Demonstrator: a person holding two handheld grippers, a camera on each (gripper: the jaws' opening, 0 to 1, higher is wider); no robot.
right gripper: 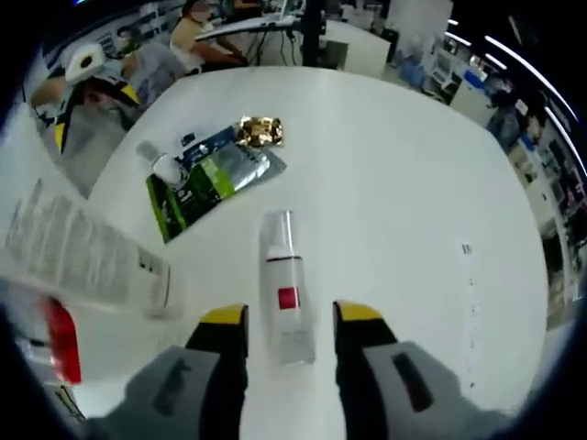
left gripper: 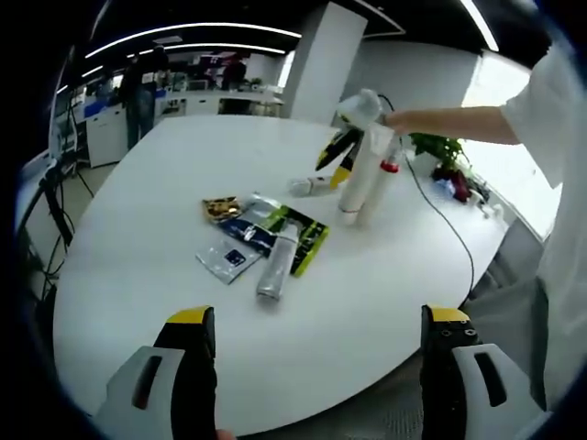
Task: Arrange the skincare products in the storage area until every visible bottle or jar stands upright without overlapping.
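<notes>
A clear bottle with a red label (right gripper: 284, 293) lies flat on the white table (right gripper: 394, 183), between the jaws of my right gripper (right gripper: 291, 321), which stand open on either side of it without touching. In the left gripper view the same bottle (left gripper: 307, 186) lies beside two upright white tubes (left gripper: 353, 179), one with a red cap (left gripper: 389, 168), and the right gripper (left gripper: 332, 168) comes down over it. A silver tube (left gripper: 275, 266) lies across flat sachets (left gripper: 261, 234). My left gripper (left gripper: 316, 335) hangs open above the near table edge, holding nothing.
A gold packet (left gripper: 221, 210) and blue and green sachets (right gripper: 206, 179) lie at the table's middle. A cable (left gripper: 440, 215) runs along the far right side, near a potted plant (left gripper: 445, 151). A person's arm (left gripper: 449, 121) reaches in. Desks and people stand behind.
</notes>
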